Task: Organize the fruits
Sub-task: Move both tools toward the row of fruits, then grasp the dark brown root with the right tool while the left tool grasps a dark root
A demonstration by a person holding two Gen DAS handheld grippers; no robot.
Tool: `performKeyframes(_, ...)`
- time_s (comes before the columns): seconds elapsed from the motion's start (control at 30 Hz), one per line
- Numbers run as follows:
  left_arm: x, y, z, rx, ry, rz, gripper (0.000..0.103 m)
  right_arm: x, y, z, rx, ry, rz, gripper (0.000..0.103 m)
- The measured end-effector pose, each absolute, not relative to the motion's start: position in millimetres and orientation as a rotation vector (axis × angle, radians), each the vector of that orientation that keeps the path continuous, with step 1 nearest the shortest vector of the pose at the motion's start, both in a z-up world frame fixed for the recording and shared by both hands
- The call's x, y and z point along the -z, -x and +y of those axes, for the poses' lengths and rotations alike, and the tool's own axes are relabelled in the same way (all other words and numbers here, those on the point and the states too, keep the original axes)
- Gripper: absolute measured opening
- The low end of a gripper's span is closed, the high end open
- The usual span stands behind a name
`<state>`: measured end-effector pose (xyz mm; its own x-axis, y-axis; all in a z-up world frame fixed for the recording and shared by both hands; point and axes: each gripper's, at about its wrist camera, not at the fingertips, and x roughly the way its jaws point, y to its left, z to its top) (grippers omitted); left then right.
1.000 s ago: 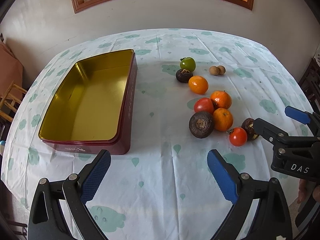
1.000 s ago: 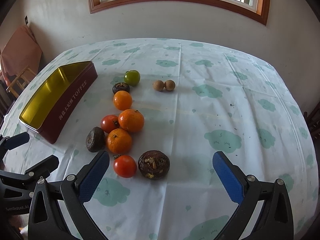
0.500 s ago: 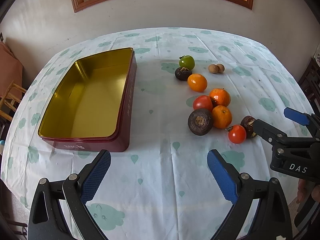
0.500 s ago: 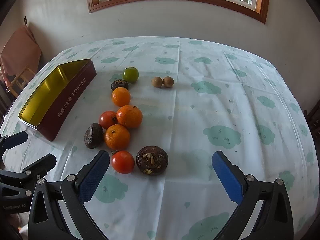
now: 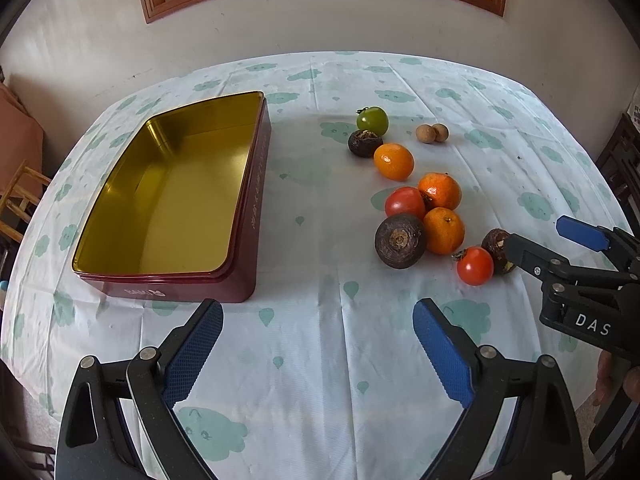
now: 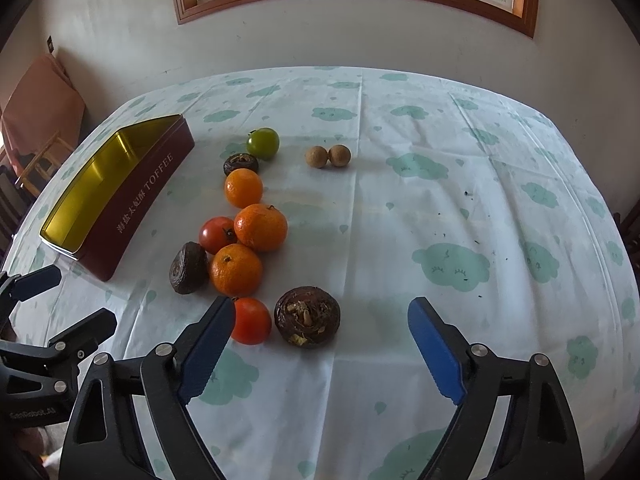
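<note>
Bare cloth [image 5: 320, 208] btwn tin [image 5: 256, 200] & fruit cluster [image 5: 424, 216] gives free passage.

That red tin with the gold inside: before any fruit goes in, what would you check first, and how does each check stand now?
1. Rectangular red tin with gold interior is open with nothing inside: ok.
2. Left gripper is open, holding nothing: ok.
3. Right gripper holds nothing; its jaws are closing: ok.
4. Small red tomato and round dark brown fruit lie nearest the right gripper: ok.
5. Fruit gripped yet: not ok.
6. Whether the fruit is soft: cannot tell.
</note>
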<state>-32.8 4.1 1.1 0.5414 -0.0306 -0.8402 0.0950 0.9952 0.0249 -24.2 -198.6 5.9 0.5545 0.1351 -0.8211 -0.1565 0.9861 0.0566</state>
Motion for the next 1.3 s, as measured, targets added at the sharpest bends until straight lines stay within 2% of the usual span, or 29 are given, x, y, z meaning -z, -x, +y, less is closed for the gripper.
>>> performKeyframes(0.37,1,30,0,0.081,-0.071,1.002,0.088,-3,25,-196,-0.181,0.040,0.972,0.082)
performKeyframes(0.53,1,30,-1,0.084,-0.069,1.005,0.088,-1,26,-197,-0.193,0.043,0.976,0.076)
performKeyframes(0.67,2,29,-3,0.094,-0.067,1.009,0.080,1,29,-199,-0.219,0.049,0.986,0.070)
performKeyframes(0.83,3,29,-4,0.105,-0.070,1.013,0.077,8,31,-197,-0.235,0.065,0.999,0.064)
performKeyframes(0.9,3,29,-4,0.111,-0.070,1.011,0.077,11,30,-198,-0.236,0.061,1.007,0.059)
performKeyframes(1.3,10,23,-10,0.145,-0.084,1.018,0.077,26,22,-195,-0.251,0.075,1.023,0.054)
